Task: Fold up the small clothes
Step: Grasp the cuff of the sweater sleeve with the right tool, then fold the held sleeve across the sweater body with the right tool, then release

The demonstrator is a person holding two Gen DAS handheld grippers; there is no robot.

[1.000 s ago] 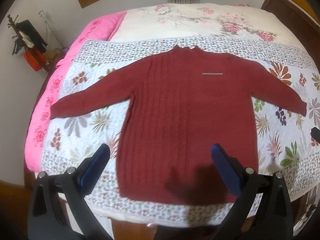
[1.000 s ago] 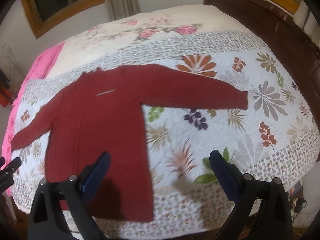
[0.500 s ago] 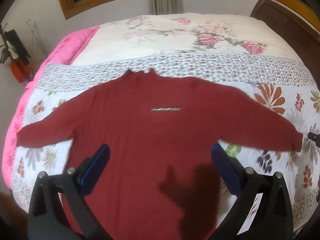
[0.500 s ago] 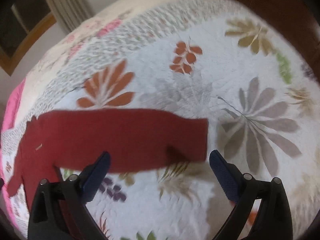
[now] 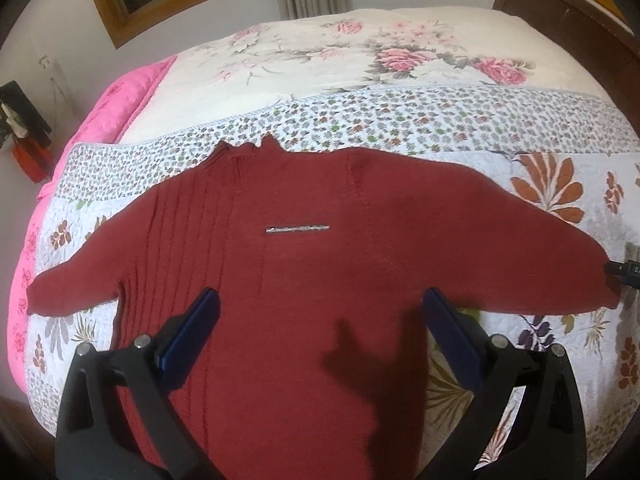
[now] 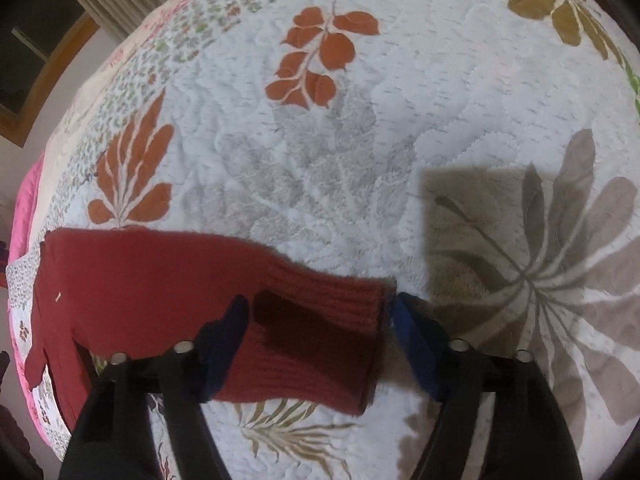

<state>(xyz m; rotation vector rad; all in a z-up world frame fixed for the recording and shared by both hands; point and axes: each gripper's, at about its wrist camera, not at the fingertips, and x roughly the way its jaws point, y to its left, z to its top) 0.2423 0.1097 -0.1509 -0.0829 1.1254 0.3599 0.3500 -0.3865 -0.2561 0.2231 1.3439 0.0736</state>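
The red knit sweater (image 5: pixel 304 280) lies flat, face up, on the quilt (image 5: pixel 400 116) covering the bed, both sleeves stretched outward. The left gripper (image 5: pixel 320 320) hovers above the body of the garment, fingers spread wide and holding nothing. The right gripper (image 6: pixel 316 320) sits low at the right sleeve cuff (image 6: pixel 332 320), fingers spread to either side of it and not yet closed. Risk noted: closing here may pinch the quilt together with the cuff, since the knit lies directly on soft padded fabric. A shallow bite on the cuff edge could also slip, leaving the sleeve twisted or bunched when carried inward.
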